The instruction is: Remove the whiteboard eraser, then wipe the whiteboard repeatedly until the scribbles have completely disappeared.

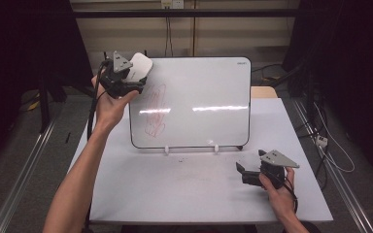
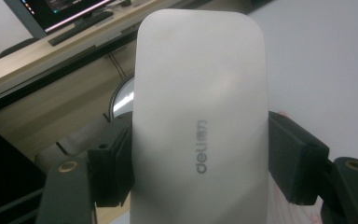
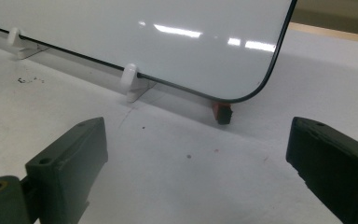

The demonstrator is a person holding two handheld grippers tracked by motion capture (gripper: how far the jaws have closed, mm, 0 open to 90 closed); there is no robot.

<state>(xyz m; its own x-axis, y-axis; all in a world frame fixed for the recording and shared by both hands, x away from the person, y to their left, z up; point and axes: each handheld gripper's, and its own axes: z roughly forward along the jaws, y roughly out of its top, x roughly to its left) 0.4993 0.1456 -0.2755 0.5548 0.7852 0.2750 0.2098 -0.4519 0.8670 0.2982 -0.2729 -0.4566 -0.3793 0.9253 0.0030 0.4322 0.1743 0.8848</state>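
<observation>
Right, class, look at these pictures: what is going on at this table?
A person works at a white table with a hand-held gripper in each hand. The left hand-held gripper is shut on a white board eraser, held at the upper left corner of the propped-up whiteboard, which bears red scribbles. The right hand-held gripper rests open on the table, holding nothing.
</observation>
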